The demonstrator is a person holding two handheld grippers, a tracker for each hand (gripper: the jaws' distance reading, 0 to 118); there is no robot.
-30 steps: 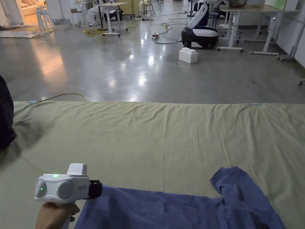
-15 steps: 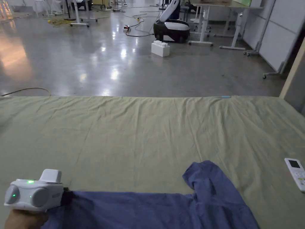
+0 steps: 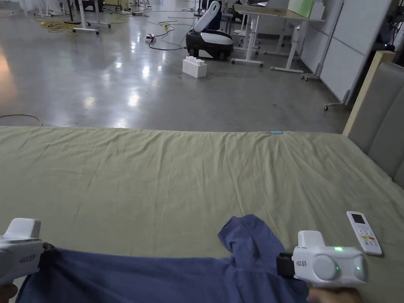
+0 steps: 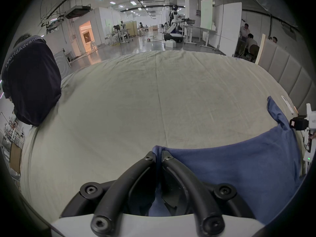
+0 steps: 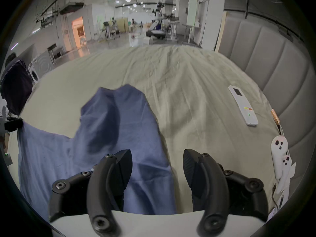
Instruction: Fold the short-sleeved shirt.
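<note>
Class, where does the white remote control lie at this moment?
In the head view the remote control lies on the sheet at right, beyond the right gripper, near the padded headboard.

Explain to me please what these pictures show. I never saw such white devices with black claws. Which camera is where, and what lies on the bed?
No robot is here: a person holds one hand-held gripper in each hand. The head view comes from a camera on the person's head; each gripper view comes from a camera riding on that tool, looking past its own black jaws.

On the bed sheet lies a blue shirt, and to the right a white remote.

The left hand-held gripper is shut, with a bunched edge of the shirt pinched between its jaws. The right hand-held gripper is open, its jaws apart above the shirt's edge, holding nothing.
</note>
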